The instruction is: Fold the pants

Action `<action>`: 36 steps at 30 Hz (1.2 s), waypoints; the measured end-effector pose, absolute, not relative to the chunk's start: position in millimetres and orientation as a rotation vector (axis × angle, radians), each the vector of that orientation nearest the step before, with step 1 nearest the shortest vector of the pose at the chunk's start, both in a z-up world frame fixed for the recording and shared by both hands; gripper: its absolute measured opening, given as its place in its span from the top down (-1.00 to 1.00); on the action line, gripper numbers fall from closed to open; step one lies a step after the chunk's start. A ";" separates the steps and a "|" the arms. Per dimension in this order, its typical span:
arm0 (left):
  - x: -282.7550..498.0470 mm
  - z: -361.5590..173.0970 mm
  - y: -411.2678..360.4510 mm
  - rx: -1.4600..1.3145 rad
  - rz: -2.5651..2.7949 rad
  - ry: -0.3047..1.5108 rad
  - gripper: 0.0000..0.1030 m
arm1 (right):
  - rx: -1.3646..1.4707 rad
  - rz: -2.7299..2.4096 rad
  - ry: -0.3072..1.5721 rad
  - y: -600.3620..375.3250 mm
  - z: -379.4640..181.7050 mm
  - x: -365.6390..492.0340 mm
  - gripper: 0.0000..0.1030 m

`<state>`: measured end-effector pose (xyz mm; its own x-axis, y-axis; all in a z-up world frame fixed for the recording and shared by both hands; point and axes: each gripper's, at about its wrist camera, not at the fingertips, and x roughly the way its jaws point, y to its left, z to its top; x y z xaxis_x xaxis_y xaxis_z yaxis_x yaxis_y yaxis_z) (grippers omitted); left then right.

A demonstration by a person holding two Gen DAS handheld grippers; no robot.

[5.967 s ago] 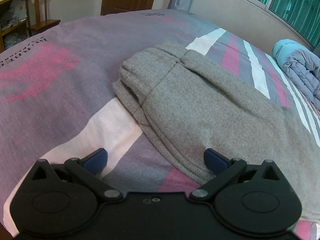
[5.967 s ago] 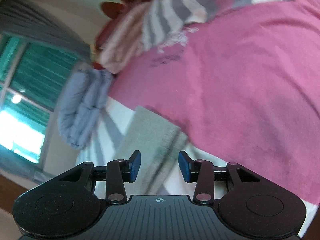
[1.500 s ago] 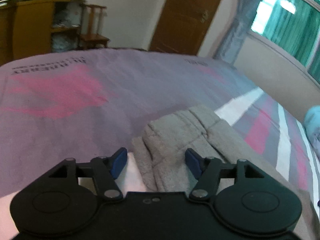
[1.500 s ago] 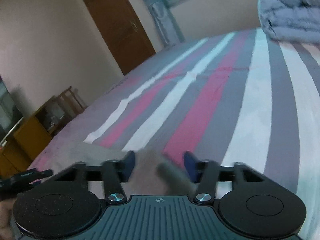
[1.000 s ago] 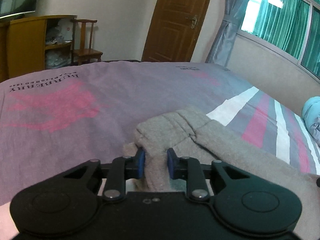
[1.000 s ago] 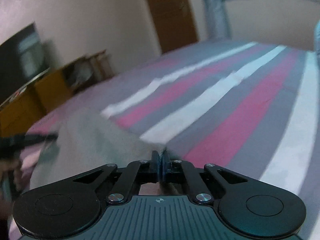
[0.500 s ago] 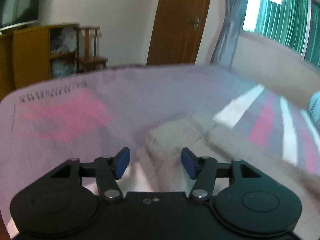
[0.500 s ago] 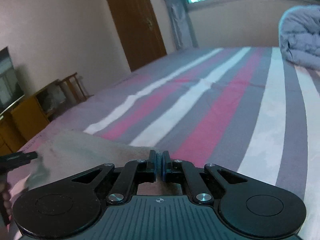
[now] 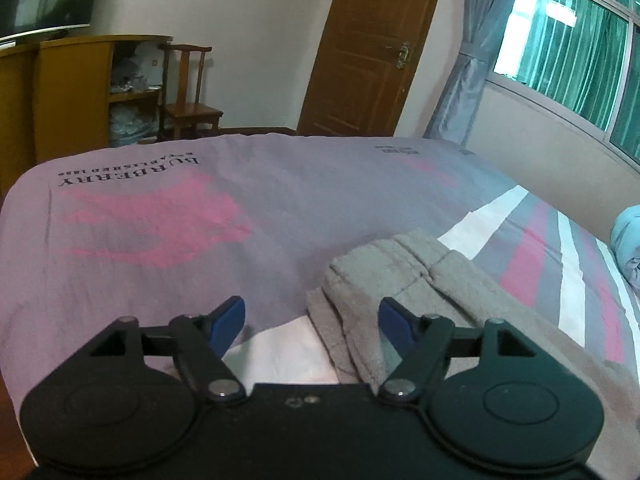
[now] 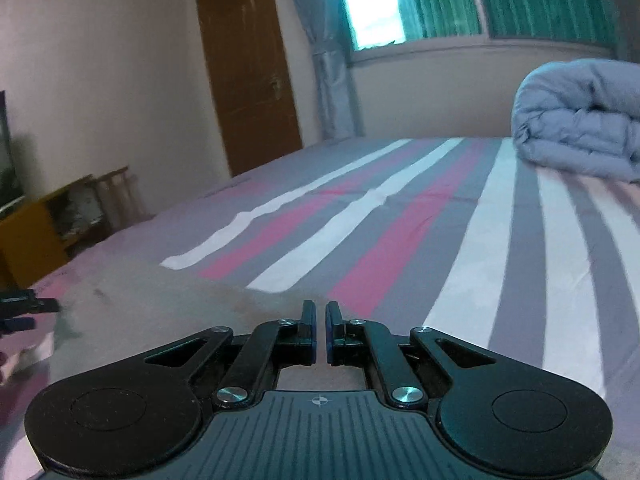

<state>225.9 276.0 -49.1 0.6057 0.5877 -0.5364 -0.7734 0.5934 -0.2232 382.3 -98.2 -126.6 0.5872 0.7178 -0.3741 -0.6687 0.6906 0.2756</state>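
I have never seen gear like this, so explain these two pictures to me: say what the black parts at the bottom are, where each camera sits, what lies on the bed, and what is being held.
A person holds a two-finger claw in each hand, with a wide-angle camera on each looking forward along its fingers. So the black shapes at the bottom are the claws themselves.

The left claw is opening, its blue pads apart. The folded end of the grey pants lies between and beyond them on the striped bed cover, not pinched.

The right claw is nearly shut. Grey cloth lies just below and in front of its tips, but the picture does not show whether it is pinched. A rolled blue quilt rests farther back on the bed.
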 end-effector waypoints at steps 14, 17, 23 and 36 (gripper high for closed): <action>238.3 -49.7 279.2 -0.410 0.745 0.487 -0.38 | 0.293 0.646 0.675 -107.2 -142.4 425.0 1.00; 248.0 -58.9 267.3 -0.364 0.675 0.546 -0.52 | 0.233 0.619 0.606 -145.6 -135.7 387.0 1.00; 232.7 -69.0 257.1 -0.423 0.633 0.557 -0.57 | 0.469 0.331 0.718 -271.0 -153.5 364.6 1.00; 208.7 -98.4 229.8 -0.425 0.567 0.489 -0.70 | 0.689 -0.009 0.568 -455.2 -152.7 284.8 0.24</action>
